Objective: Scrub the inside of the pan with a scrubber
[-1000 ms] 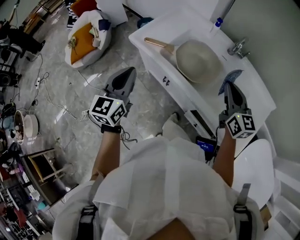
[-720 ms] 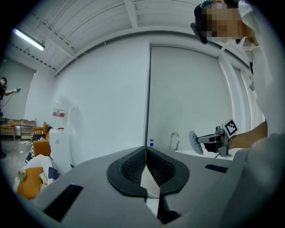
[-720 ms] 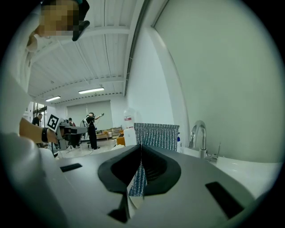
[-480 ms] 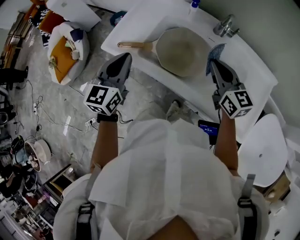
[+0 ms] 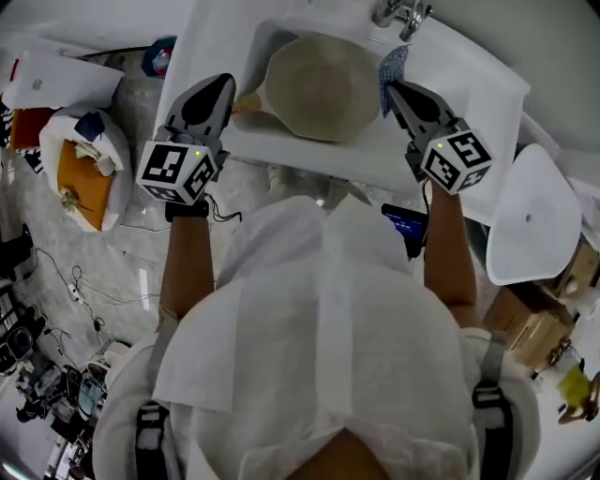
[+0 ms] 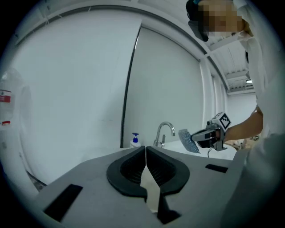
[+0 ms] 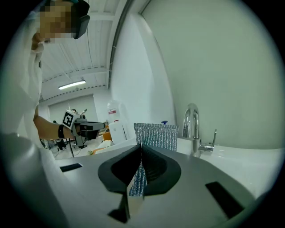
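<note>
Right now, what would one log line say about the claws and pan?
left claw: shut, empty, near pan handle | right claw: shut on scrubber | pan: in sink

A white rectangular sink unit (image 5: 478, 94) carries a curved chrome faucet (image 5: 398, 11) at its back edge. A small white soap bottle with a blue pump (image 6: 135, 139) stands just beside the faucet. On the grey marble floor (image 5: 131, 253) sit a white bag with orange filling (image 5: 80, 173) and a brown cardboard box (image 5: 534, 323).
</note>
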`<action>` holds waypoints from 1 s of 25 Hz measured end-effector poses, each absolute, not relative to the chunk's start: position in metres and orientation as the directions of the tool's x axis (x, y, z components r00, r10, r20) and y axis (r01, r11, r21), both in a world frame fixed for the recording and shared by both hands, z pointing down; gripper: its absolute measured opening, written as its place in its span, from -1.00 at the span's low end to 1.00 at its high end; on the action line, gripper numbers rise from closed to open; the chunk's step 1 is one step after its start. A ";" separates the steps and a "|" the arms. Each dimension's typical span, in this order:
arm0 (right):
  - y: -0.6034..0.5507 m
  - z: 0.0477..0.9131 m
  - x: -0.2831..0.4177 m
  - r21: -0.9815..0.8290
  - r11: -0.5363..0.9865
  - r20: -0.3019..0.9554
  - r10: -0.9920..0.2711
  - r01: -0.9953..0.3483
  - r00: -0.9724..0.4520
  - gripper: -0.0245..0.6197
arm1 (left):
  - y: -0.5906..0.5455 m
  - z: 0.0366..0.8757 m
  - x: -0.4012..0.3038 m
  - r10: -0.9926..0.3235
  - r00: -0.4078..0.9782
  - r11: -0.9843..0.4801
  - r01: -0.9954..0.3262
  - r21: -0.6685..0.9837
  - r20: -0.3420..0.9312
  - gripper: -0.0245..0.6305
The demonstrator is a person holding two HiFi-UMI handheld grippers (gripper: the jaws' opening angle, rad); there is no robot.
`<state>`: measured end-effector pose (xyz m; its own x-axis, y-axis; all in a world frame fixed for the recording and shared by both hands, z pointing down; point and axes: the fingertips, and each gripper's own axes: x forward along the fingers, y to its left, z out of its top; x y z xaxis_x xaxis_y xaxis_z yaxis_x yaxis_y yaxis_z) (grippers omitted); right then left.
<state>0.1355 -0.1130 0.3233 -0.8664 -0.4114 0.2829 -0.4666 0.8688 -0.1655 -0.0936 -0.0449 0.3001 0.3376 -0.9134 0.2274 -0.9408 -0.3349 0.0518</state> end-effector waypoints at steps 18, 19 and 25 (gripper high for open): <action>-0.143 0.442 0.039 -0.246 0.825 0.511 -0.336 -0.509 -0.791 -0.87 | -0.087 0.462 -0.105 -0.440 0.605 -0.687 -0.703 0.185 0.663 -0.11; -0.146 0.450 0.037 -0.254 0.823 0.525 -0.324 -0.507 -0.787 -0.87 | -0.087 0.470 -0.102 -0.409 0.600 -0.694 -0.693 0.192 0.687 -0.08; -0.163 0.499 0.027 -0.297 0.798 0.610 -0.264 -0.524 -0.747 -0.87 | -0.072 0.522 -0.095 -0.221 0.528 -0.766 -0.614 0.189 0.820 0.00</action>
